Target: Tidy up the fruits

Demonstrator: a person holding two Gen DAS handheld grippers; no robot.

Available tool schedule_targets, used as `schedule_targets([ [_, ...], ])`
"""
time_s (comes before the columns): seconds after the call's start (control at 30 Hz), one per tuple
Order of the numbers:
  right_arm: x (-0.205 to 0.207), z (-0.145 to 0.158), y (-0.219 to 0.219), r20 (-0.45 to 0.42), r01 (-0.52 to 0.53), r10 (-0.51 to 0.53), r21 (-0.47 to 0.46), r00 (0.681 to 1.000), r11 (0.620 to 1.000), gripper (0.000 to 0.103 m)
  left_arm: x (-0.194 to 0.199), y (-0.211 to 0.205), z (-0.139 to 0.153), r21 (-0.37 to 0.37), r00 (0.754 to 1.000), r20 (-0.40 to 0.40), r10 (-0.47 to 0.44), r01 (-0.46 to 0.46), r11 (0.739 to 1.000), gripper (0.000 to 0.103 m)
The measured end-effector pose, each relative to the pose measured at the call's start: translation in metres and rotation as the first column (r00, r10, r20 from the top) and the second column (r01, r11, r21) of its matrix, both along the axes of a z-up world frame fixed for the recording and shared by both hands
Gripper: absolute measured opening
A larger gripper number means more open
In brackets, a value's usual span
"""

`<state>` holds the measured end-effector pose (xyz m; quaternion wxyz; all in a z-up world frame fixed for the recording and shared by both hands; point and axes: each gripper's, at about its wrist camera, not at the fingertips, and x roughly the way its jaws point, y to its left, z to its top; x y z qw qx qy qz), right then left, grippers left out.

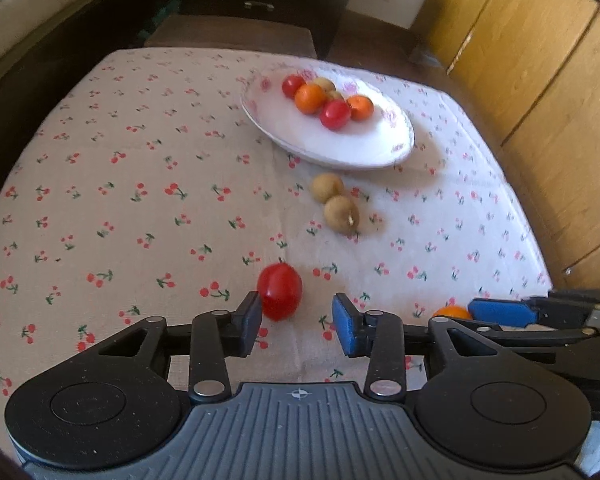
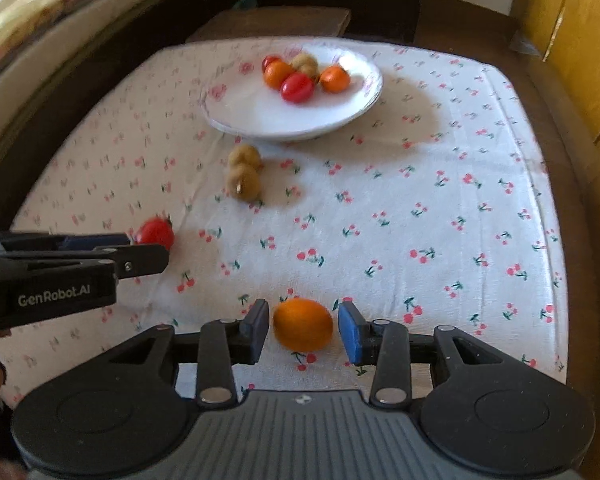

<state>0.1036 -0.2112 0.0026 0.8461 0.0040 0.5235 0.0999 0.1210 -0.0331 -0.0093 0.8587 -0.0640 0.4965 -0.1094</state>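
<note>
Left wrist view: the left gripper (image 1: 296, 322) is spread, pinching nothing; a red tomato (image 1: 279, 291) lies on the cloth (image 1: 140, 152) touching or just beside its left finger (image 1: 249, 322), off-centre in the gap, with the right pad well apart from it. Judged light, smooth and thin-skinned, the tomato would slip or bruise under a hard squeeze; take it across its middle with gentle closure after centring. Two brown fruits (image 1: 335, 203) lie touching each other, farther out, between the tomato and the plate (image 1: 364, 148). The plate sits far right and holds red, orange and brown fruits in a cluster. An orange fruit (image 1: 452, 313) shows partly at the near right, beside the right gripper's blue pad. Right wrist view: the right gripper (image 2: 303, 332) is also spread, with the orange fruit (image 2: 303, 330) between its fingers, close to both pads but seemingly touched by neither. Judged light, round and fairly firm, it may roll; grip at its widest part. The tomato (image 2: 155, 232) appears at the left by the left gripper (image 2: 148, 254). The brown fruits (image 2: 243, 172) lie near the plate (image 2: 260, 120), which is far centre. Frames are slightly blurred.
</note>
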Motion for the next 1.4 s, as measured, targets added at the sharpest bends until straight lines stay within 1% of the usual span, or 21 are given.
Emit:
schedule_targets([
  [0.1, -0.004, 0.012, -0.005, 0.021, 0.008, -0.009, 0.033, 1.0, 0.999, 0.042, -0.002, 0.005, 0.013, 0.038, 0.999, 0.021, 0.031, -0.032, 0.999, 0.05],
  [0.2, -0.008, 0.016, -0.003, 0.026, 0.004, -0.005, 0.033, 1.0, 0.999, 0.042, -0.004, 0.006, 0.021, 0.062, 0.998, 0.028, 0.058, -0.06, 0.996, 0.053],
  [0.23, -0.009, 0.016, -0.004, 0.024, 0.002, -0.003, 0.036, 1.0, 0.999, 0.042, -0.004, 0.005, 0.022, 0.069, 0.997, 0.03, 0.068, -0.07, 0.995, 0.054],
  [0.37, -0.008, 0.02, -0.011, 0.03, 0.025, -0.027, 0.056, 0.999, 0.998, 0.043, 0.002, -0.002, 0.018, 0.091, 0.998, 0.019, 0.06, -0.062, 0.994, 0.056],
  [0.53, 0.001, 0.009, -0.016, 0.002, 0.052, -0.052, 0.039, 0.999, 0.998, 0.043, 0.012, -0.003, 0.008, 0.058, 0.999, 0.001, 0.051, -0.051, 0.997, 0.056],
  [0.63, 0.005, 0.003, -0.015, -0.008, 0.053, -0.053, 0.032, 0.999, 0.998, 0.043, 0.018, -0.001, 0.003, 0.049, 0.998, -0.002, 0.061, -0.061, 0.997, 0.057],
  [0.77, 0.01, 0.005, -0.016, -0.001, 0.062, -0.062, 0.049, 0.998, 0.997, 0.043, 0.024, 0.001, -0.002, 0.035, 0.998, -0.015, 0.069, -0.068, 0.997, 0.057],
  [0.9, 0.018, 0.012, -0.021, 0.012, 0.078, -0.08, 0.094, 0.997, 0.992, 0.043, 0.023, -0.001, 0.0, 0.037, 0.998, -0.001, 0.055, -0.055, 0.998, 0.057],
  [1.0, 0.027, 0.008, -0.019, 0.005, 0.092, -0.093, 0.072, 0.996, 0.993, 0.044, 0.023, 0.0, -0.002, 0.017, 0.998, -0.011, 0.056, -0.056, 0.998, 0.056],
  [1.1, 0.035, 0.003, -0.016, -0.011, 0.092, -0.092, 0.075, 0.996, 0.993, 0.044, 0.022, -0.003, -0.003, 0.037, 0.999, -0.006, 0.041, -0.041, 0.998, 0.056],
  [1.2, 0.04, 0.0, -0.01, -0.011, 0.08, -0.079, 0.069, 0.997, 0.994, 0.044, 0.022, -0.004, -0.004, 0.02, 1.0, -0.006, 0.03, -0.03, 0.999, 0.057],
  [1.3, 0.047, -0.002, -0.004, -0.01, 0.066, -0.065, 0.061, 0.998, 0.996, 0.044, 0.024, -0.006, -0.006, 0.032, 1.0, 0.0, 0.027, -0.027, 0.999, 0.057],
  [1.4, 0.056, -0.006, -0.003, -0.014, 0.067, -0.067, 0.043, 0.998, 0.997, 0.044, 0.026, -0.006, -0.011, 0.031, 0.999, -0.015, 0.031, -0.031, 0.999, 0.057],
])
